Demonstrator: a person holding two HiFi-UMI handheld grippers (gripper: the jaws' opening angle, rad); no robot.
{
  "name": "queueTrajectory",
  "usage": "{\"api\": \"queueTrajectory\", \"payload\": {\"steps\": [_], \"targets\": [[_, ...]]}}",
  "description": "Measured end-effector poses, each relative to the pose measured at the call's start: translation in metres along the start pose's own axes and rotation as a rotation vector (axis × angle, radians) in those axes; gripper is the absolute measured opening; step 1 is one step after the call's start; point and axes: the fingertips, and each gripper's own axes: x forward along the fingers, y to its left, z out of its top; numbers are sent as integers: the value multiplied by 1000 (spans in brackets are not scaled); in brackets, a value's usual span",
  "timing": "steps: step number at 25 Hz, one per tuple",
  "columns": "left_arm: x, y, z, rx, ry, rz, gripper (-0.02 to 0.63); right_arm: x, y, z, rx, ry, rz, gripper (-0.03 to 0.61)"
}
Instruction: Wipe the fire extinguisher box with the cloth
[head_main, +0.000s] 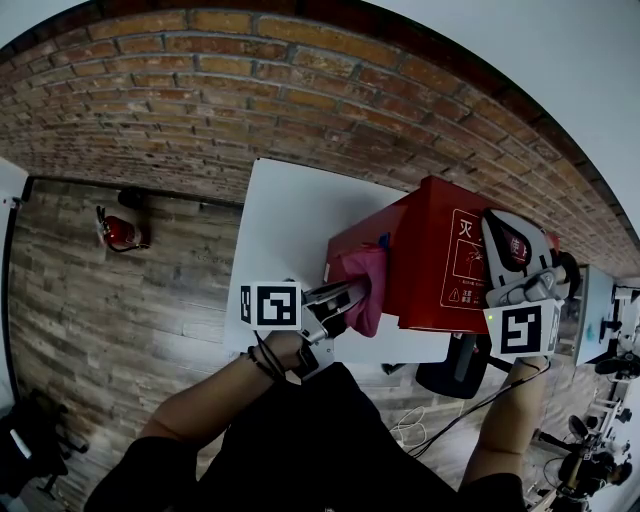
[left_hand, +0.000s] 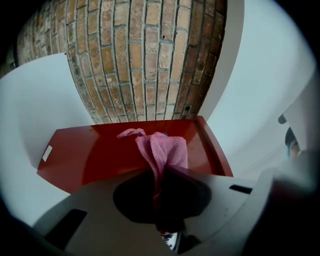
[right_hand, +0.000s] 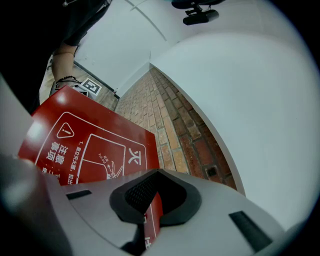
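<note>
Both forearms are bare; the left forearm (head_main: 195, 405) angles in across the body with a dark band (head_main: 262, 358) round the wrist; the left gripper (head_main: 352, 293) sits pretty much level, jaws nearly together and pinching a bunched pink cloth (left_hand: 162, 152) that hangs out past the tips; the right forearm (head_main: 512, 420) runs straight ahead; the right gripper (head_main: 498, 230) tips a bit downward, jaws clamped on the edge of the red box (right_hand: 90, 145).

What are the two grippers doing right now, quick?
Left gripper: closed on the pink cloth.
Right gripper: closed on the edge of the red fire extinguisher box.
</note>
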Motion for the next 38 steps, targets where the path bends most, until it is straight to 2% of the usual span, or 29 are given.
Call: {"api": "queueTrajectory", "payload": {"steps": [16, 24, 27, 30, 38], "targets": [[7, -47, 6, 26, -18, -73, 60, -3, 2, 4, -1, -10, -2, 17], [9, -73, 8, 7, -39, -115, 60, -5, 1, 8, -6, -8, -6, 17], [9, -77, 8, 25, -45, -120, 60, -6, 1, 8, -9, -9, -9, 17], [6, -80, 5, -1, -61, -128, 60, -7, 1, 8, -13, -7, -11, 17], [-11, -91, 8, 53, -103, -148, 60, -14, -7, 11, -12, -14, -96, 18]]}}
